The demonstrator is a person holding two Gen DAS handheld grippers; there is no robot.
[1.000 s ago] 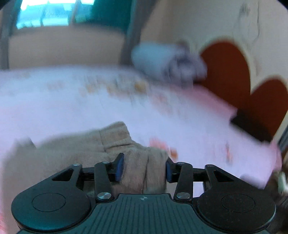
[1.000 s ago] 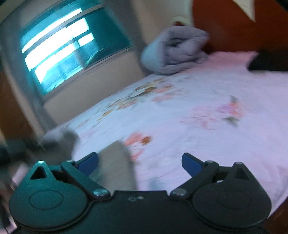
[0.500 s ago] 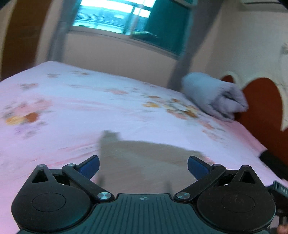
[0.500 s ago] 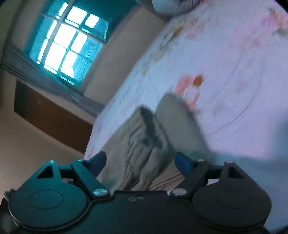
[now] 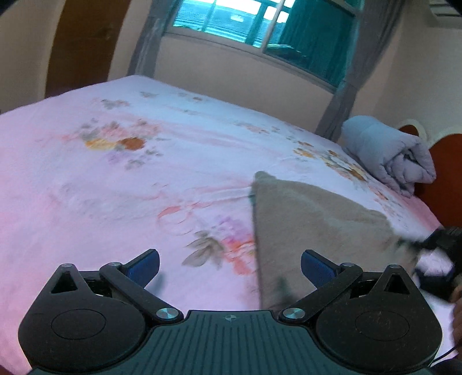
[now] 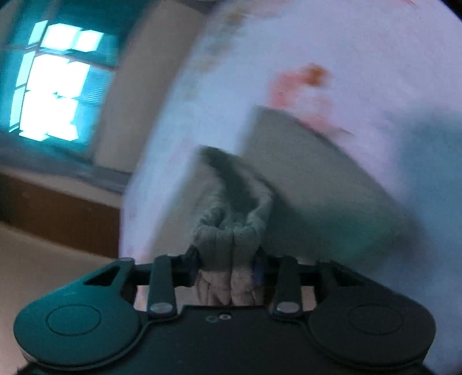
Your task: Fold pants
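The beige pants (image 5: 311,219) lie on the pink floral bed sheet (image 5: 121,178), ahead and to the right of my left gripper (image 5: 229,264), which is open and empty just above the sheet. In the right wrist view my right gripper (image 6: 228,264) is shut on a bunched, ribbed part of the pants (image 6: 231,230). The rest of the pants (image 6: 311,178) spreads beyond it over the bed. The right gripper also shows at the right edge of the left wrist view (image 5: 441,251), blurred.
A rolled grey blanket (image 5: 387,153) lies at the head of the bed by the red headboard (image 5: 444,176). A window (image 5: 260,20) with grey curtains is on the far wall. A dark wooden door (image 5: 83,46) stands at the left.
My left gripper let go of the pants, opened and swung left. My right gripper, open before, closed on a bunched part of the pants.
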